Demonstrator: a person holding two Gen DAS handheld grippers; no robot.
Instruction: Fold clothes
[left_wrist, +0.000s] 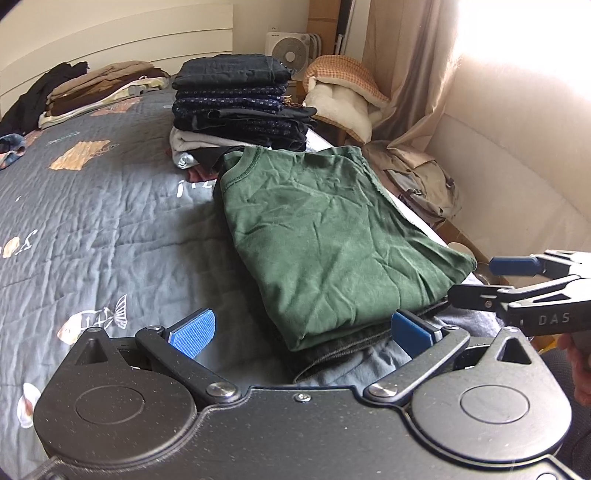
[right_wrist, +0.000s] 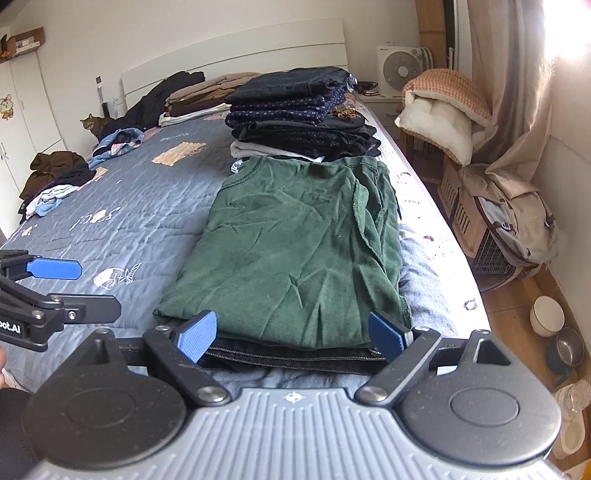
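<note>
Grippers tilt down over the bed (right_wrist: 129, 221): right gripper (right_wrist: 291, 338) spread wide, empty, the folded green T-shirt (right_wrist: 295, 251) just ahead atop dark jeans (right_wrist: 291, 356); left gripper (left_wrist: 301, 332) likewise released, shirt ahead toward its right finger.

Bed (right_wrist: 140, 206): folded green cotton shirt (right_wrist: 295, 251) lay near the right edge, on top of a folded dark denim garment (right_wrist: 295, 356). Directly behind it stood a tall stack of folded dark navy clothes (right_wrist: 299, 110). Further back, by the white headboard (right_wrist: 236, 48), lay a low pile of brown and beige garments (right_wrist: 199, 96). Loose crumpled clothes (right_wrist: 55, 181) sat at the far left edge. Right of the bed, on the floor: beige canvas backpack (right_wrist: 513, 218). White box fan (right_wrist: 400, 70) stood behind, in the corner.
</note>
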